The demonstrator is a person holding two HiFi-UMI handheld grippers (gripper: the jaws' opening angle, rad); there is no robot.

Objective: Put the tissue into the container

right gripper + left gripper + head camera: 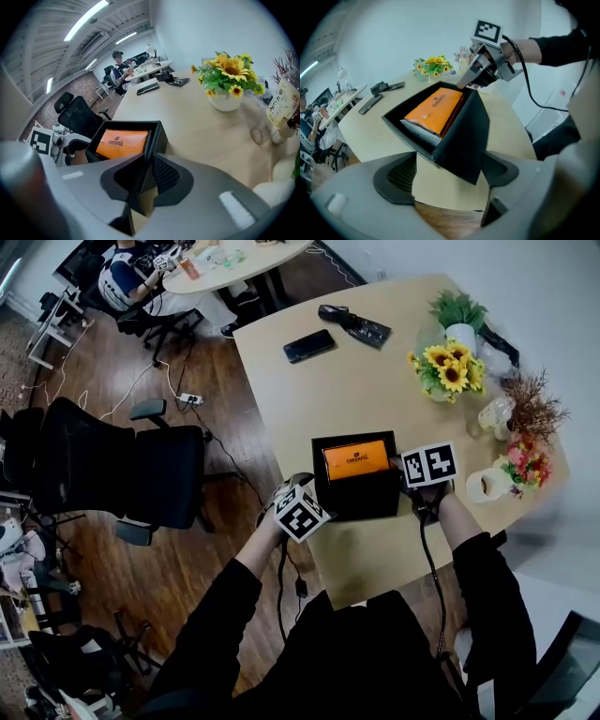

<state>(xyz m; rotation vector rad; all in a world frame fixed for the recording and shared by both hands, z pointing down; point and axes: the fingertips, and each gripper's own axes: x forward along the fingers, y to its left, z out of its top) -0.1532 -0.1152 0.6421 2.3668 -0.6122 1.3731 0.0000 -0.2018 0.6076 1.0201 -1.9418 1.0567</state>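
My right tongs (145,173) grip the container (159,136) by its wall; my left tongs (450,176) gape around its corner. Uneven lifting could spill the tissue pack (433,110).

Lighting: we note bright, even light from ceiling strip lights (86,19); shadows soft. Quality: strong fisheye bending and dark corners in both gripper views; near foreground blurred.

Office: swivel chairs (122,474), meeting tables (375,381)

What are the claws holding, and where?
The right claw pinches the black container by its wall, near a corner. The left claw holds nothing; its jaws stand open around another corner.
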